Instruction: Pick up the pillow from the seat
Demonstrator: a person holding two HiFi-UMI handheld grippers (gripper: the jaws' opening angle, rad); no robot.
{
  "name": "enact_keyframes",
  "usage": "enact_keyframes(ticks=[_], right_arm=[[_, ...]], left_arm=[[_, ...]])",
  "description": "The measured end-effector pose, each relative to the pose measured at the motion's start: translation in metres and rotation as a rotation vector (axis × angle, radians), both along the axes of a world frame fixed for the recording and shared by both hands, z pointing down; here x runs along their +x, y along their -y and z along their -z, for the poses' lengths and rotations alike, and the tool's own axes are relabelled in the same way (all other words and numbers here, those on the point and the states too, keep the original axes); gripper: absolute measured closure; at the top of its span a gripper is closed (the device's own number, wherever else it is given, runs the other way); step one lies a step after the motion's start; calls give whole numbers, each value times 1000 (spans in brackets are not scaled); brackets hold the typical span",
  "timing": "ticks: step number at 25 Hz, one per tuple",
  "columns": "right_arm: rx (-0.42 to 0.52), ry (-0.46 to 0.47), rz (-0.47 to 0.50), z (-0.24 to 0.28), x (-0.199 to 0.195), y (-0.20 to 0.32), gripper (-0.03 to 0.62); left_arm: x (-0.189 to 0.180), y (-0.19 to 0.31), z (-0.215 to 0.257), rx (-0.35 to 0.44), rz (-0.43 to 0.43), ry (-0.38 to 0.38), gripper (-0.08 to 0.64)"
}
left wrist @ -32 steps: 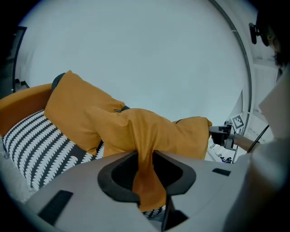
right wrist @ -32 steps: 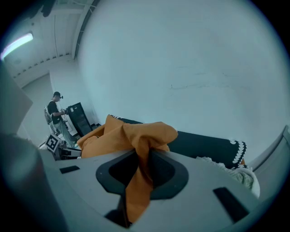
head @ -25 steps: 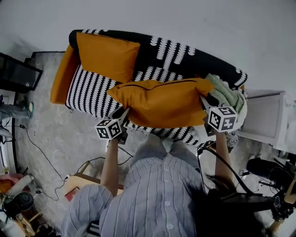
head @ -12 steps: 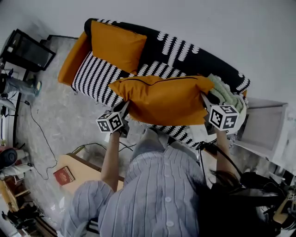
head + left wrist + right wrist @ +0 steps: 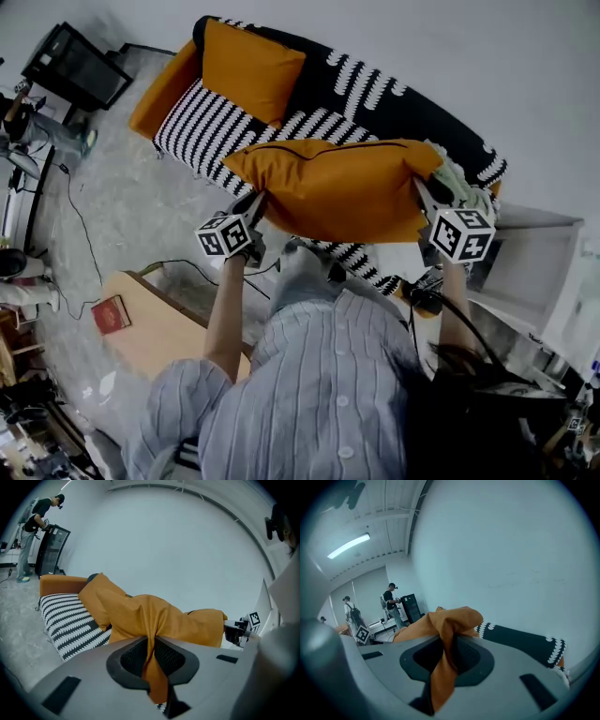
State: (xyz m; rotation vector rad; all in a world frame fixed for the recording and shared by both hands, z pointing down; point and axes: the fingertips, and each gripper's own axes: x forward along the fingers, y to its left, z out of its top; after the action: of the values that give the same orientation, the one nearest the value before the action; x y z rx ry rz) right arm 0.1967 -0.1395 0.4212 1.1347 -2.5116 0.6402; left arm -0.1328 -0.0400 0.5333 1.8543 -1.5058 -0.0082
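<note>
I hold an orange pillow (image 5: 337, 192) stretched between both grippers in front of me, off the striped sofa seat (image 5: 211, 127). My left gripper (image 5: 255, 202) is shut on its left corner. Its jaws have just been closing, with a fold of orange fabric (image 5: 154, 616) pinched between them in the left gripper view, where that gripper (image 5: 151, 653) fills the foreground. My right gripper (image 5: 422, 192) is shut on the right corner, and orange cloth (image 5: 450, 620) hangs bunched through its jaws in the right gripper (image 5: 445, 660) view. A second orange pillow (image 5: 253, 70) leans on the sofa back.
Pale green cloth (image 5: 459, 183) lies at the sofa's right end, beside a white cabinet (image 5: 525, 262). A wooden table (image 5: 155, 328) with a red book (image 5: 111, 314) stands at my lower left. A black cabinet (image 5: 80, 66) is far left, and cables cross the floor.
Both grippers have carried the pillow up and away from the seat, still stretched between them. The head view has swung, bringing the wooden table and book into sight.
</note>
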Motion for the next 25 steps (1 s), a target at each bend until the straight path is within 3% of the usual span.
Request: enact_keyframes(ticks=[11,25], right_arm=[[12,67,66,8,6,-47,523],[-15,124,153,3,-41,-90,523]], left_arm=[[13,-75,13,-2,67,15,518],[-29,-155,15,-22,217,23,542]])
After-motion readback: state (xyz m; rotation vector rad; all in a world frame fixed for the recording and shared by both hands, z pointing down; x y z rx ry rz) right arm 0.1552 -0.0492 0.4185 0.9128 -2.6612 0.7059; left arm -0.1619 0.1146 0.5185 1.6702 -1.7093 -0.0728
